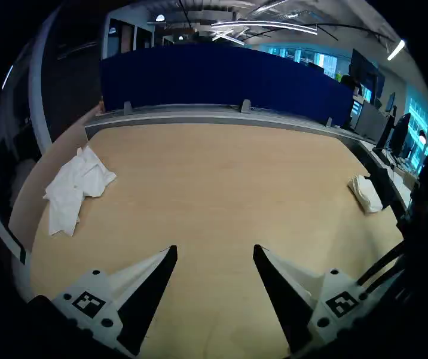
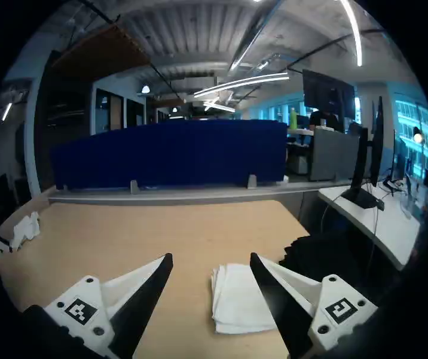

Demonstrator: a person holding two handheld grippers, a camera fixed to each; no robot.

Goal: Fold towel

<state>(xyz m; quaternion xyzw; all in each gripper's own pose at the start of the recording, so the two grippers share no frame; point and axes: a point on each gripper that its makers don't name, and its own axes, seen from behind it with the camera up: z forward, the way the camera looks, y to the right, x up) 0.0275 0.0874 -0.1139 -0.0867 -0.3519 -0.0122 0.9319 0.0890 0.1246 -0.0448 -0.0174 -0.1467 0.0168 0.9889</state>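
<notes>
**Both grippers wide open, empty**

The left gripper (image 1: 214, 248) and right gripper (image 2: 211, 256) gape wide, holding nothing. A crumpled white cloth towel (image 1: 76, 188) lies near one edge of the light wooden tabletop (image 1: 226, 179). A stack of folded white towels (image 2: 238, 296) lies close before the right gripper.

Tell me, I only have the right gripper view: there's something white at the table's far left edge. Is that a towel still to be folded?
Observer: Yes. In the left gripper view it is a crumpled white towel, lying loose and unfolded near the left edge of the table.
Operator: Is the left gripper holding any part of it?
Observer: No. The left gripper is open over bare wood, holding nothing, and the crumpled white towel lies well off to its left.
</notes>
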